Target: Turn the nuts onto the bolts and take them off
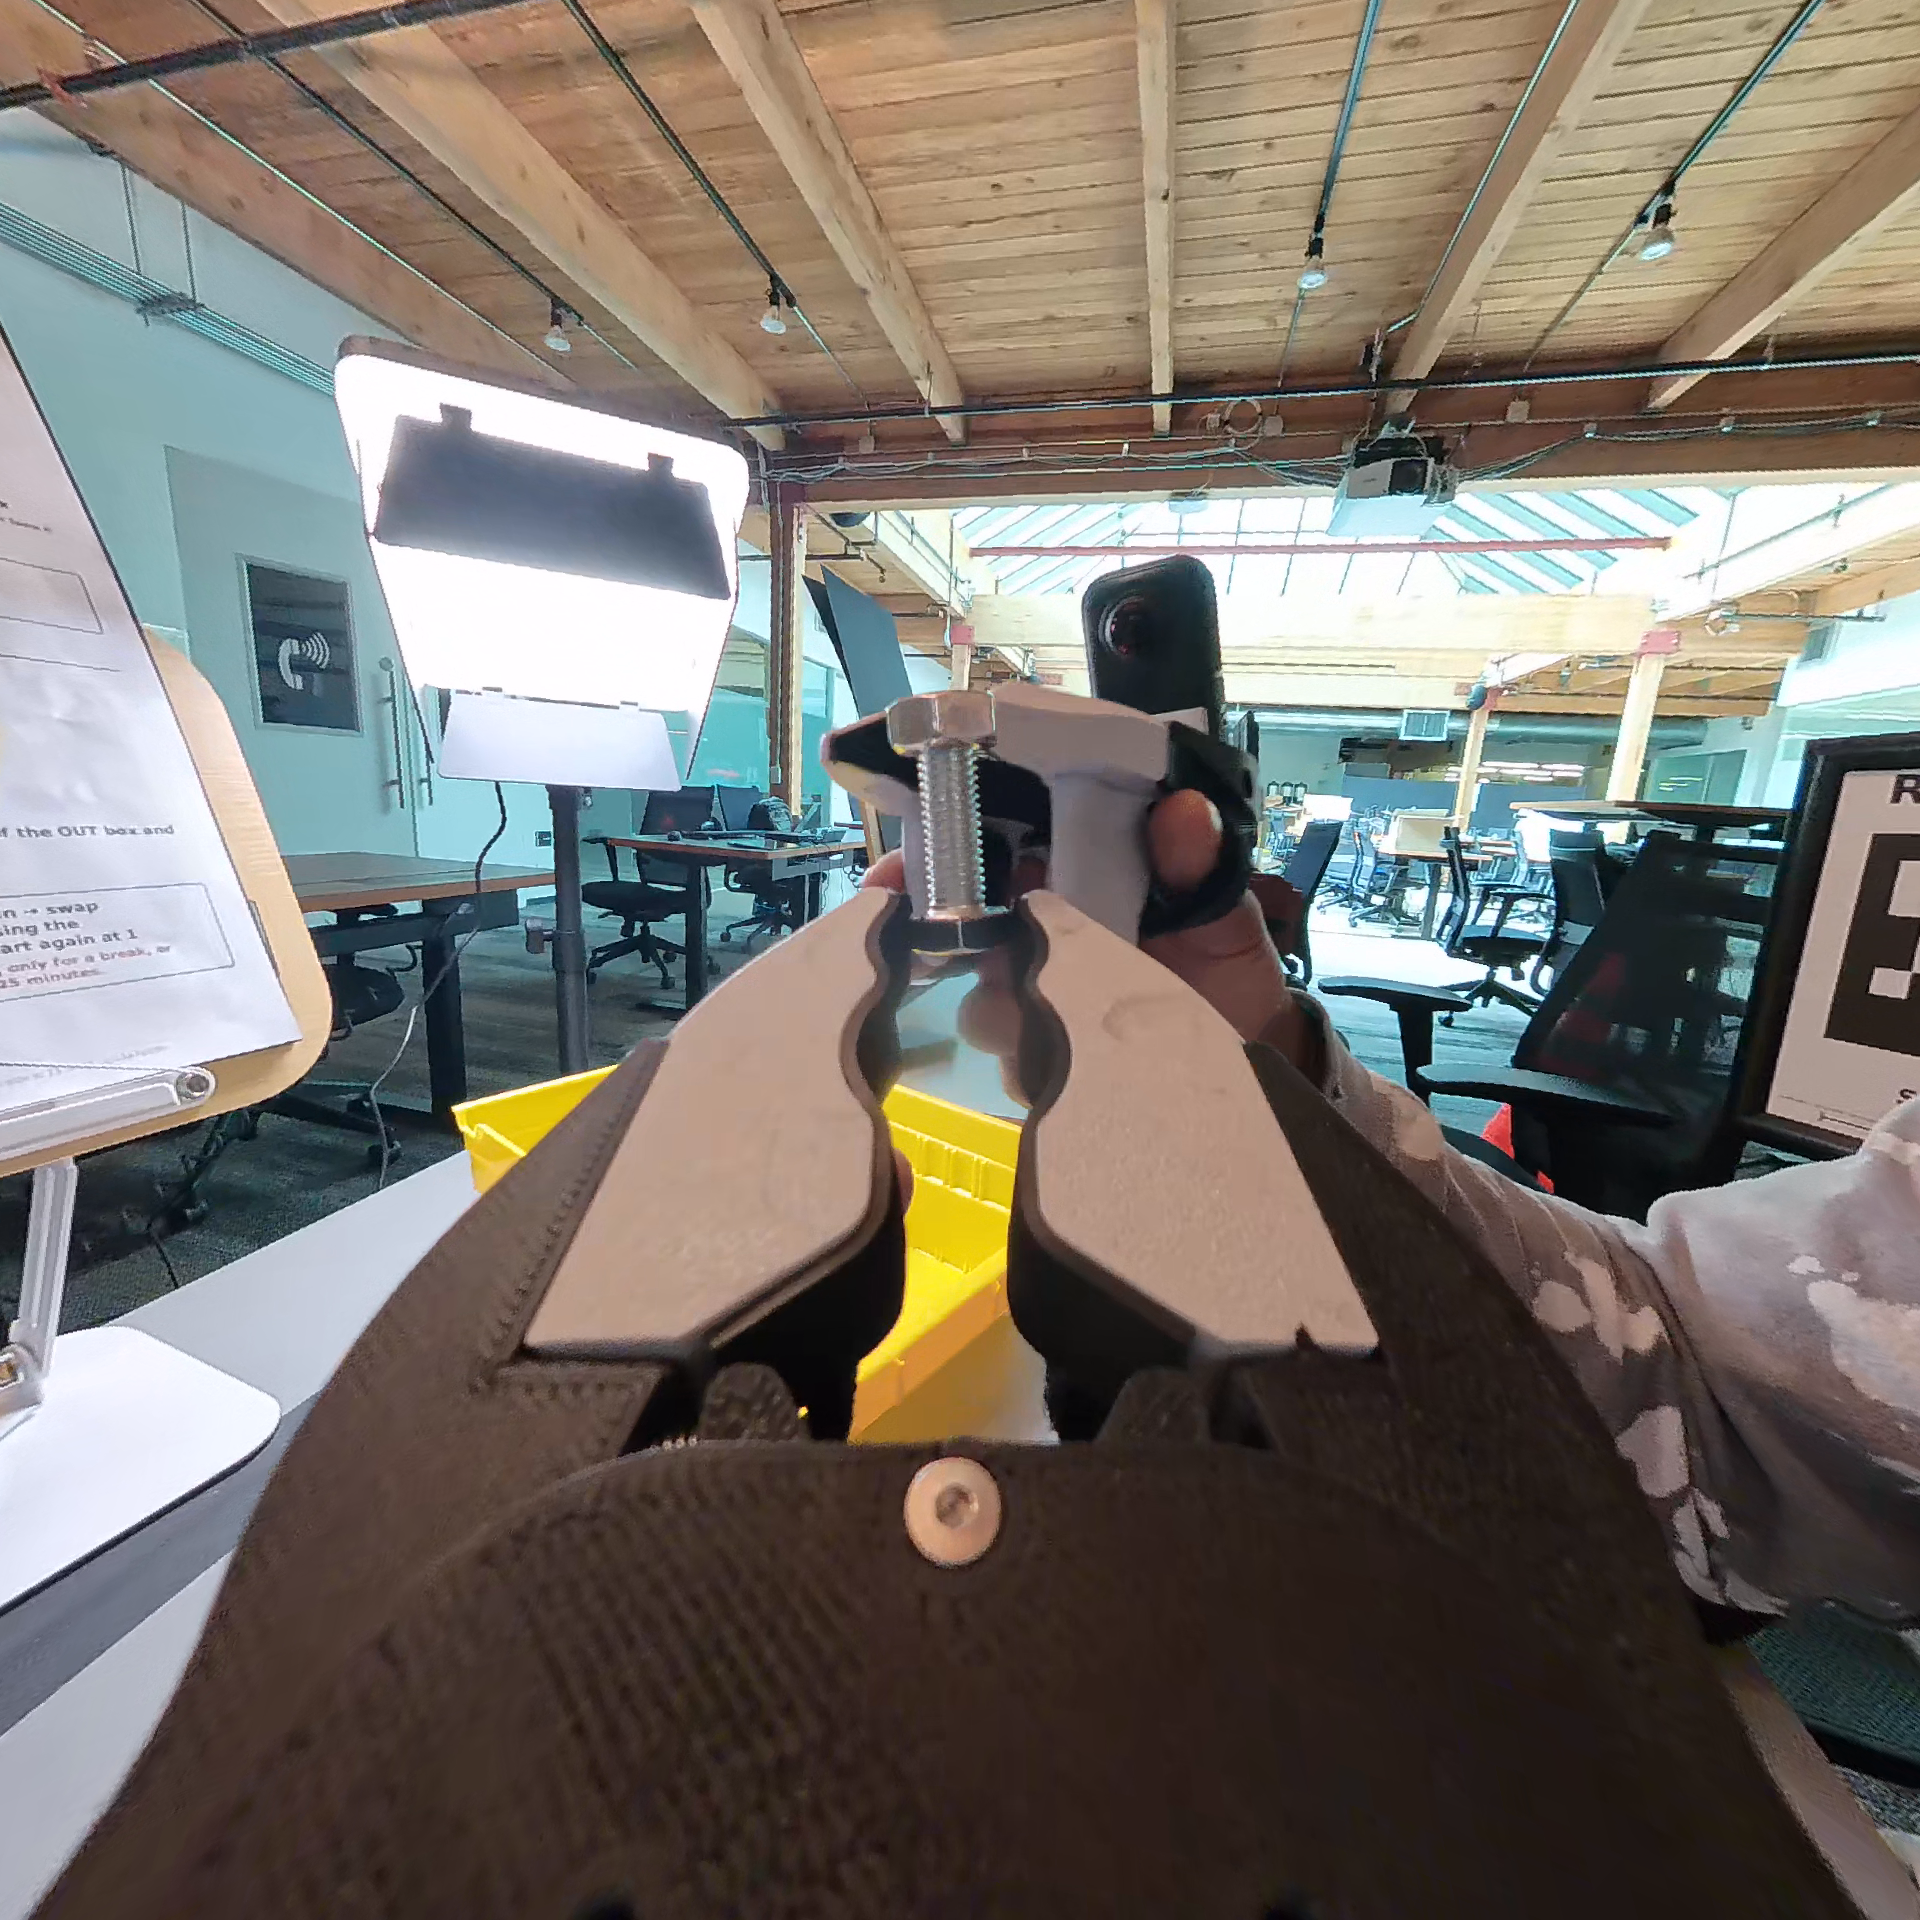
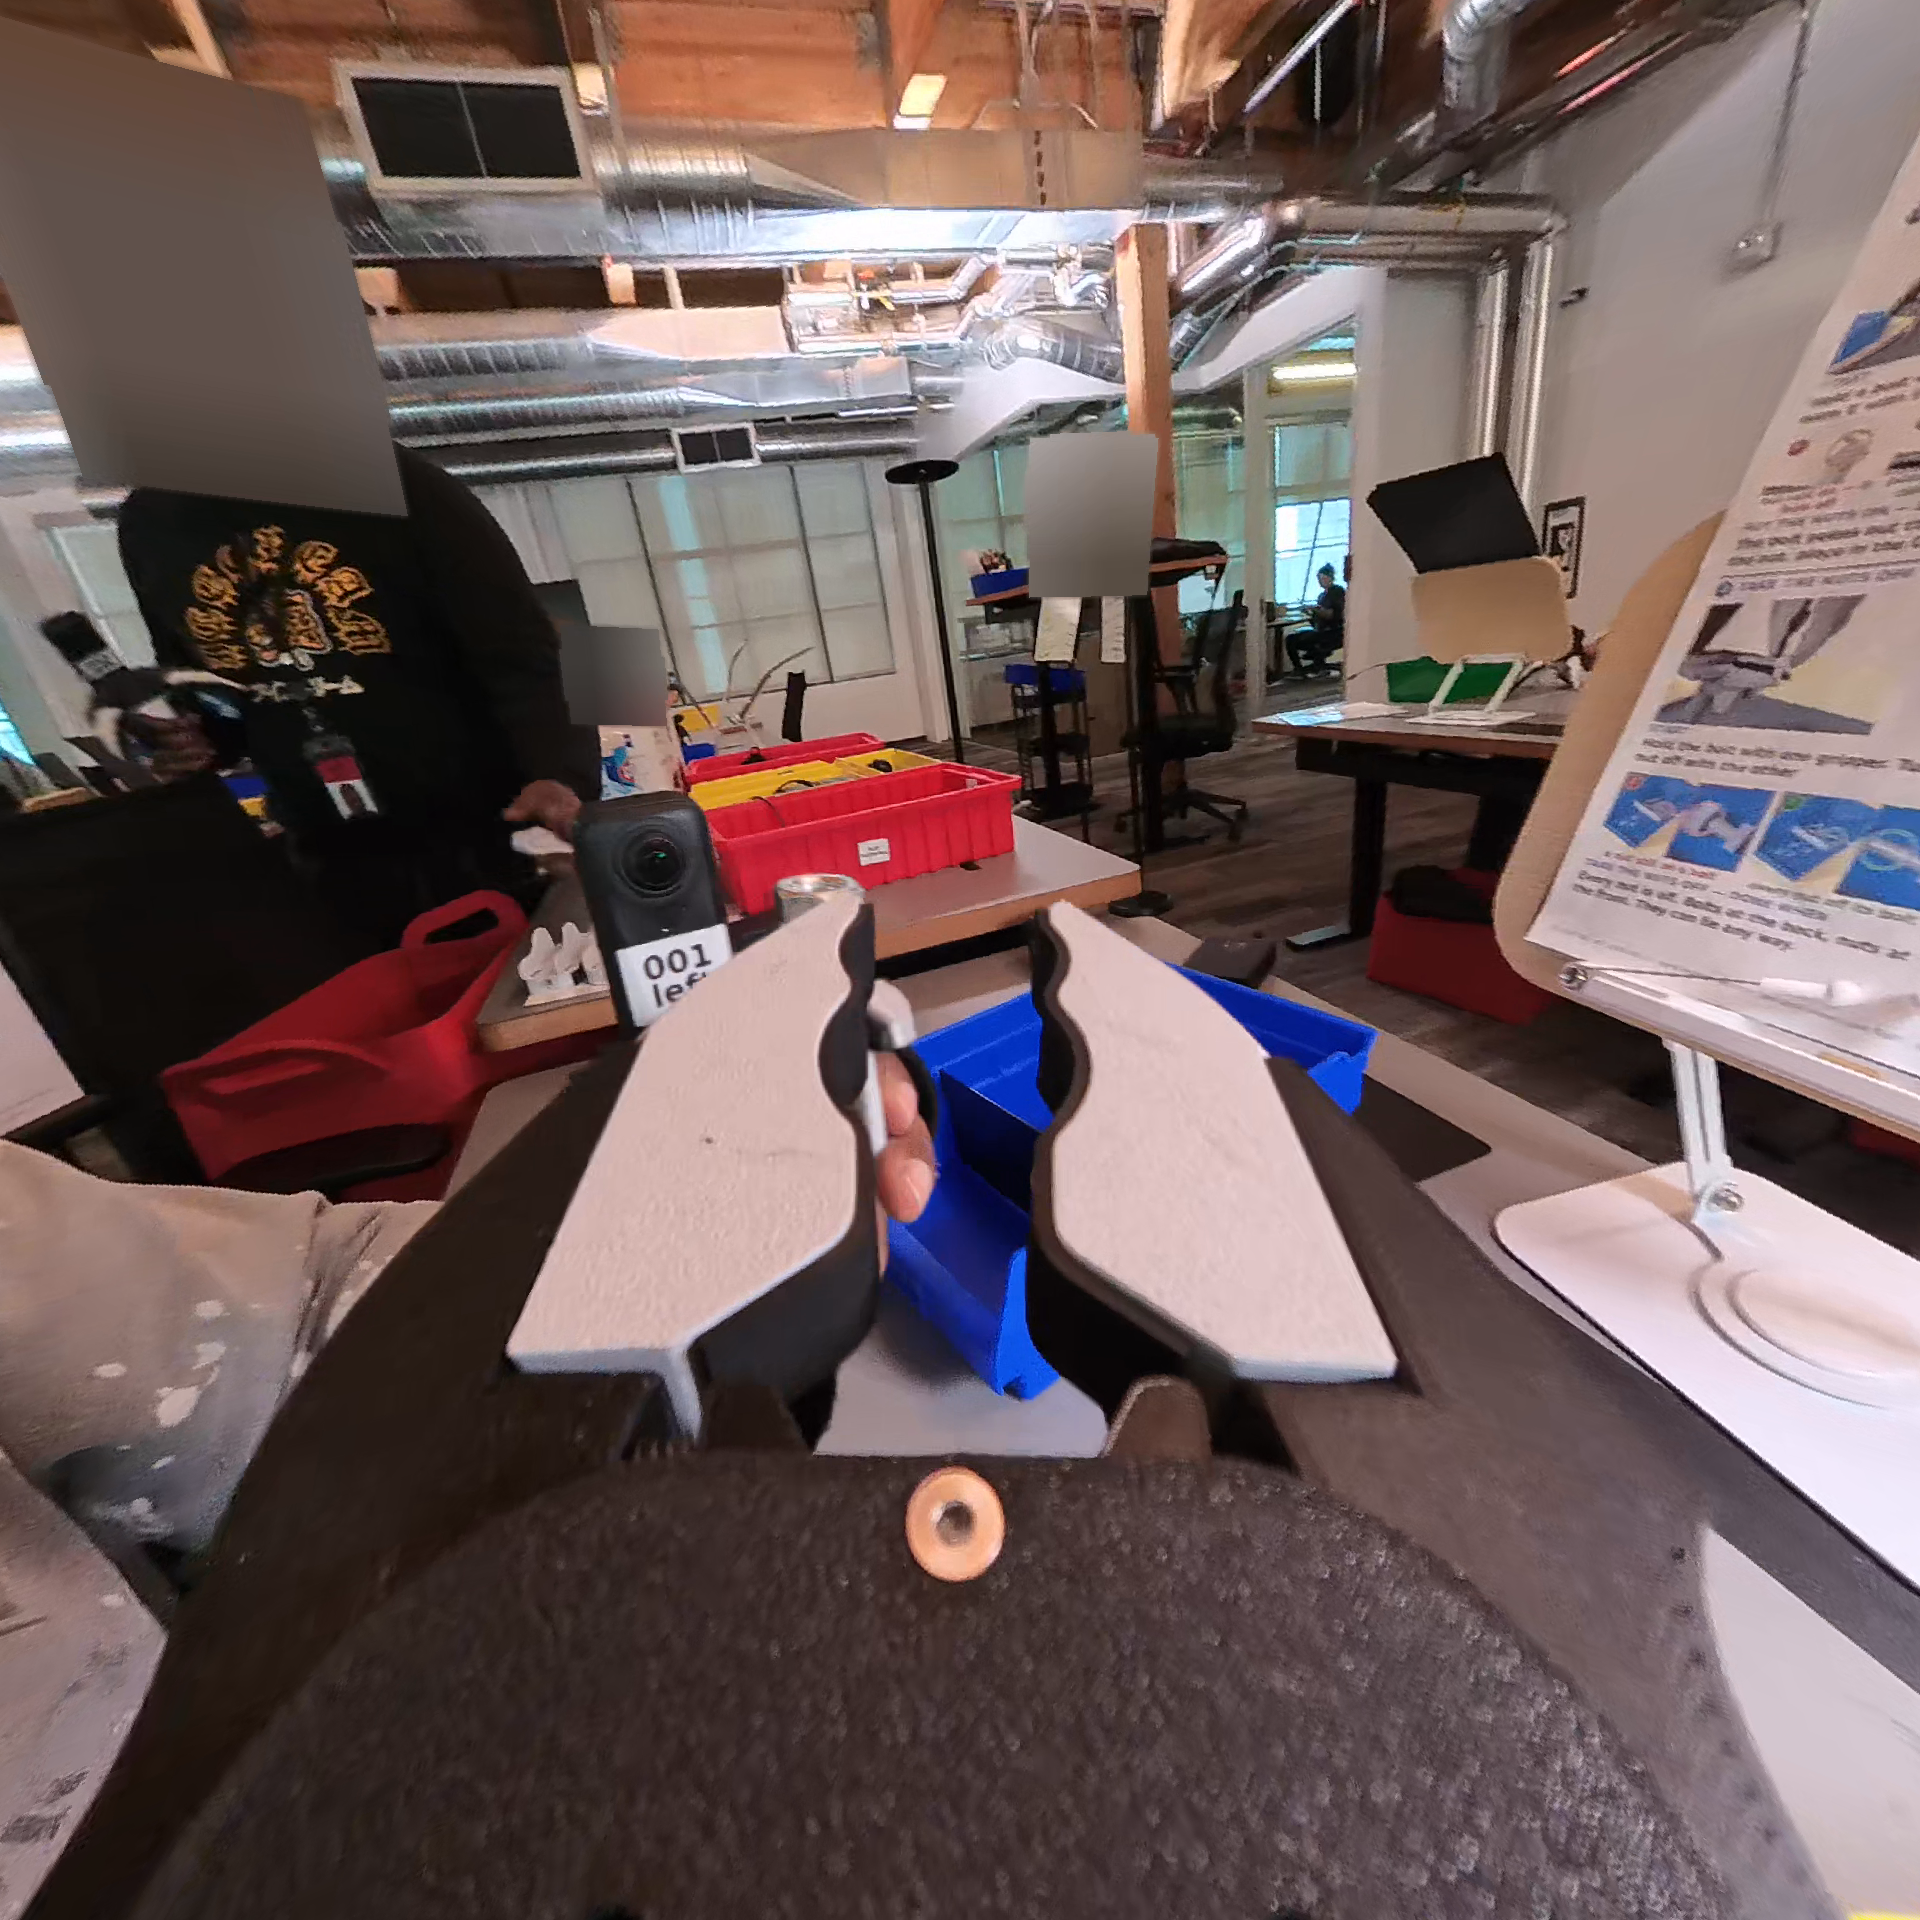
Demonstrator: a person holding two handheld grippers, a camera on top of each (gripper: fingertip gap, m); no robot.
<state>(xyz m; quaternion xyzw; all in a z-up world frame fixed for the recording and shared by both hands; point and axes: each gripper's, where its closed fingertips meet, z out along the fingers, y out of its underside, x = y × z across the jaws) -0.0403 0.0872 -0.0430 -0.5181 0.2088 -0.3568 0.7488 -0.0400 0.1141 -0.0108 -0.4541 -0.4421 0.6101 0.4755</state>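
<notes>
One stiff, slick steel bolt point(image 1: 940, 821) stands upright, my left gripper point(image 1: 954, 935) pinching its nut point(image 1: 951, 930); my right gripper point(image 2: 951, 940), spread, should clamp the hex head.

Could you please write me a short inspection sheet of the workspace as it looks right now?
Surface: pale table, partly visible.
Job's things: bolt upright, head up, nut at its lower end; yellow bin, blue bin.
Clutter: instruction stands.
Grippers: left gripper shut on nut; right gripper open beside the bolt.
Cables: lamp cord.
Surroundings: studio lamp, office chairs, red crates.
</notes>
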